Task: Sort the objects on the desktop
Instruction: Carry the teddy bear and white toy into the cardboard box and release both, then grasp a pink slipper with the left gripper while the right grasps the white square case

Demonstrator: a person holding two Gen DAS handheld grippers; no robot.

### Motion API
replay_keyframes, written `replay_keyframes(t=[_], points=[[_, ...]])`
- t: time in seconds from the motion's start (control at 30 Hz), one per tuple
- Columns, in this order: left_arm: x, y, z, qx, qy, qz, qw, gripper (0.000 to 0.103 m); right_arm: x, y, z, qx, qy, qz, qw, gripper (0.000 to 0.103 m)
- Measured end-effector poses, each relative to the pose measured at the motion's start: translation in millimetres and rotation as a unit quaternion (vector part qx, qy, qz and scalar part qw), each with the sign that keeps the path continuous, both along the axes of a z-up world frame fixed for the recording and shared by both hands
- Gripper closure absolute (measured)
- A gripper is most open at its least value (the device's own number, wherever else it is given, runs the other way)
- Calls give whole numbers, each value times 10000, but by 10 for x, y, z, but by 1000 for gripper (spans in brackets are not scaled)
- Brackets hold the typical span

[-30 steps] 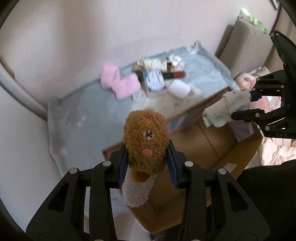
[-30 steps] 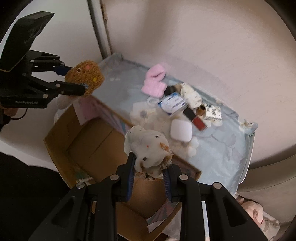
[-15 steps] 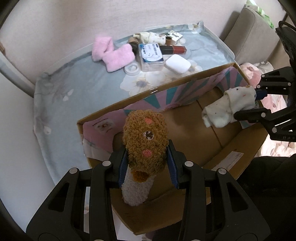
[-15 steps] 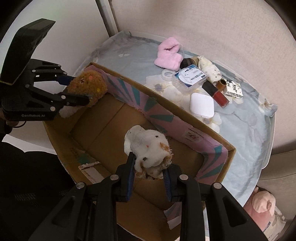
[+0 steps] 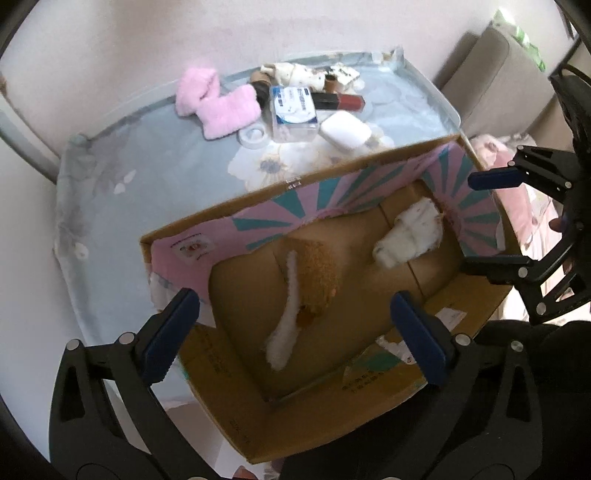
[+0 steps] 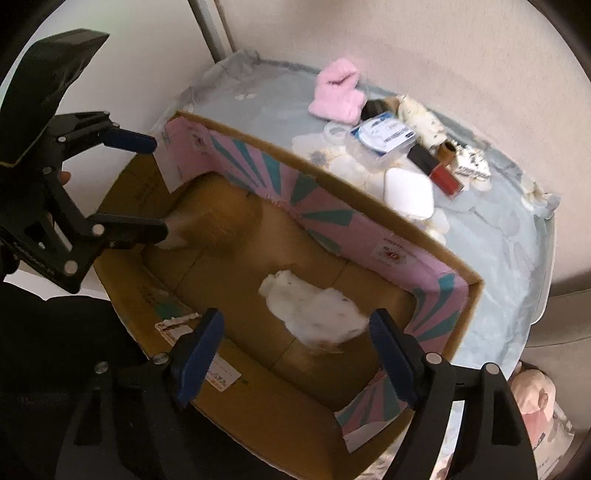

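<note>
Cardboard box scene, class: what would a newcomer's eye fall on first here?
The cardboard box with its pink-and-teal inner walls fills the middle. Inside lie a brown sock at its left and a white sock at its right, under the open left gripper and right gripper. Beyond, pink socks sit on the blue table.

A pale pink wall (image 5: pixel 258 33) stands behind the table. A grey sofa (image 5: pixel 506 74) sits at the right, with green items (image 5: pixel 521 40) on its top edge. A pink plush toy (image 6: pixel 532 398) lies near the floor.
</note>
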State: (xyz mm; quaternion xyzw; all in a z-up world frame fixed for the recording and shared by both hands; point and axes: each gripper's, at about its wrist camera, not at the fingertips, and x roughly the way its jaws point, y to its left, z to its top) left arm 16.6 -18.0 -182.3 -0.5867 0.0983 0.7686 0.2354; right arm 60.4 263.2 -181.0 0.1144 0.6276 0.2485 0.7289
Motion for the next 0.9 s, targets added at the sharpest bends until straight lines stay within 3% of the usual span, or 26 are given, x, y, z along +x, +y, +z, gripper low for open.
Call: replay_keyframes(t=[0.2, 0.4, 0.9], points=[[-74, 17, 86, -59, 145, 14, 9999, 0, 26, -103, 125, -132, -173, -222, 9995, 25], [-135, -43, 156, -175, 364, 154, 9991, 0, 60, -104, 90, 16, -49, -363, 9993, 25], [-400, -293, 338, 177, 281, 608, 9976, 0, 158, -318, 160, 65, -46, -596, 9982, 25]])
